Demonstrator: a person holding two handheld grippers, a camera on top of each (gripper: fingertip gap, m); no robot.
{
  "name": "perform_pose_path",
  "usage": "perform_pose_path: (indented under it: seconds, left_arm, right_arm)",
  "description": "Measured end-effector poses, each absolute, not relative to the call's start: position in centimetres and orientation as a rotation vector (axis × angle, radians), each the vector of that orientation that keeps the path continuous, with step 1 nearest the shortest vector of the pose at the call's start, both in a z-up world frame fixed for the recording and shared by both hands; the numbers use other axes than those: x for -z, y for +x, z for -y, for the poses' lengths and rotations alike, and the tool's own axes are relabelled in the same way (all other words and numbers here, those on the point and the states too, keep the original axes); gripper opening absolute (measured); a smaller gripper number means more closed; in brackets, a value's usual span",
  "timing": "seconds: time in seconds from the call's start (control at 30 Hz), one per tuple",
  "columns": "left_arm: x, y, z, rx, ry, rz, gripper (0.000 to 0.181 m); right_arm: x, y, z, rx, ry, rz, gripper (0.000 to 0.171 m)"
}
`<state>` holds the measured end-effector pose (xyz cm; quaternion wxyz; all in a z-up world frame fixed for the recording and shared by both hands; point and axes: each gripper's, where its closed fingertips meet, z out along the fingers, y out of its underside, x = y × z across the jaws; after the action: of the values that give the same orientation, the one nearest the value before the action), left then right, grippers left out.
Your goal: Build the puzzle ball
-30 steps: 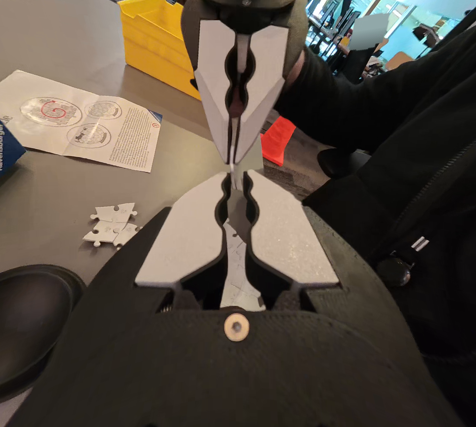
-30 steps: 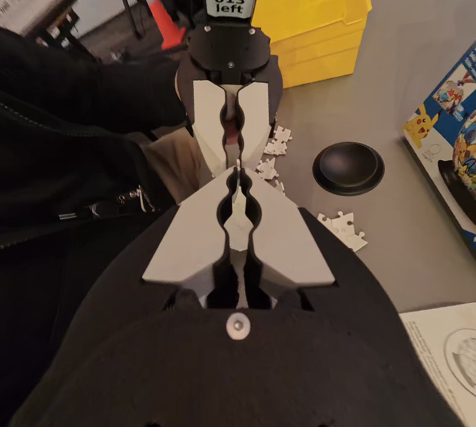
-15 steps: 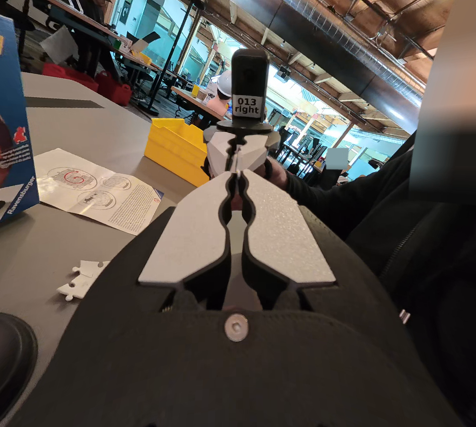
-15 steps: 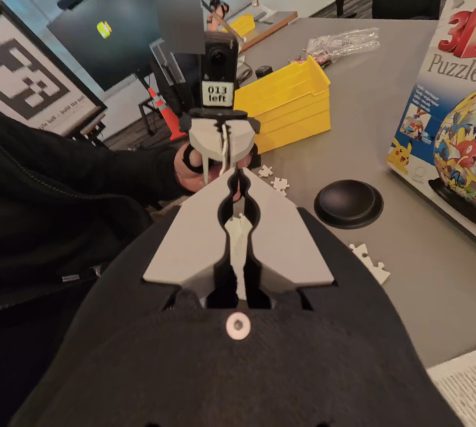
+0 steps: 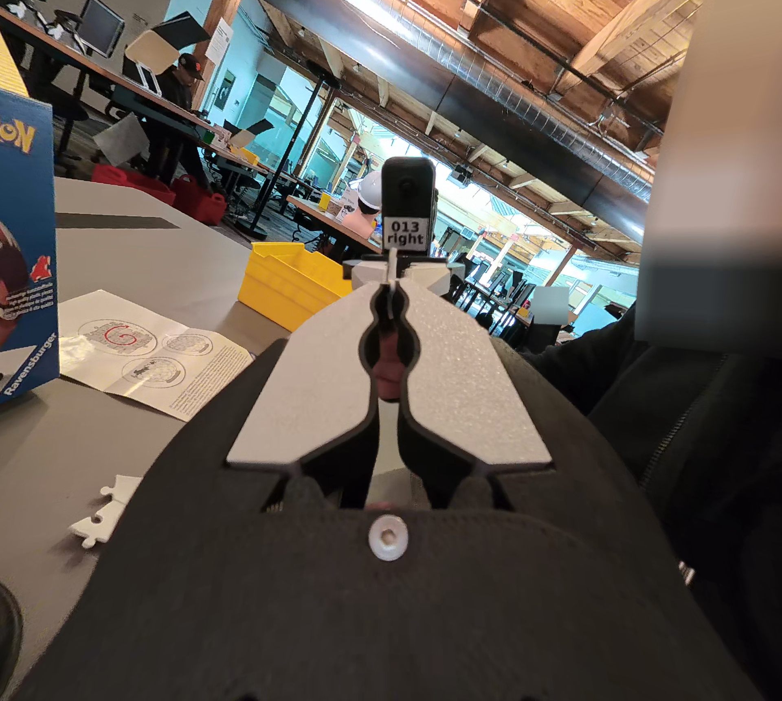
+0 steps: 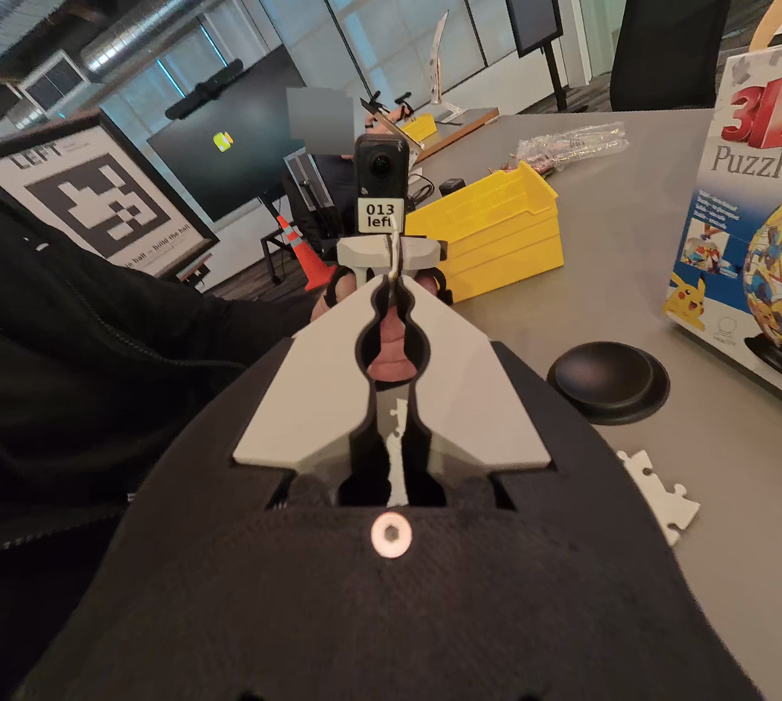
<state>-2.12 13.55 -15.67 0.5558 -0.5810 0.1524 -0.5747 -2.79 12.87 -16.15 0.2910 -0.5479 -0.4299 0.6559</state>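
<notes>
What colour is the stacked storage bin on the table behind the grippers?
Bright yellow. The storage bin shows best in the right wrist view, on the grey table.

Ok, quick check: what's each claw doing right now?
Left claw: closed on a white puzzle piece.
Right claw: closed on a white puzzle strip.

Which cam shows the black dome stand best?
Right wrist view: the black dome stand sits whole on the grey table, right of the right gripper. Left wrist view catches only a dark sliver at its lower-left edge.
</notes>
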Motion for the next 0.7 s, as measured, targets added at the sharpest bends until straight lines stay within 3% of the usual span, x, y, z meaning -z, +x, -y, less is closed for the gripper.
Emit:
perform_pose_path:
  seconds: [0.23,0.37,0.43,0.47,0.57,0.7]
  left_arm:
    - [17.5,-1.7,-13.4,1.108,-1.552,-0.625,0.014]
    - [18.3,-1.1,-13.4,1.019,-1.648,-0.752,0.002]
    - [17.4,-1.5,-13.6,1.101,-1.615,-0.675,0.002]
    - [17.0,-1.7,-13.6,1.154,-1.593,-0.625,0.002]
    - [16.7,-1.8,-13.5,1.236,-1.527,-0.529,0.002]
    - [17.9,-1.3,-13.0,1.275,-1.554,-0.537,0.003]
  right_arm:
    - [17.7,-1.6,-13.0,-1.465,-1.584,1.501,0.0]
    - [18.1,-1.4,-13.3,-1.248,-1.6,1.67,0.001]
    - [17.1,-2.0,-13.6,-1.279,-1.584,1.603,0.002]
    - [16.8,-2.3,-13.6,-1.332,-1.589,1.55,0.014]
    - [16.7,-2.8,-13.2,-1.476,-1.553,1.427,0.001]
    - [17.7,-2.3,-12.9,-1.471,-1.56,1.401,0.0]
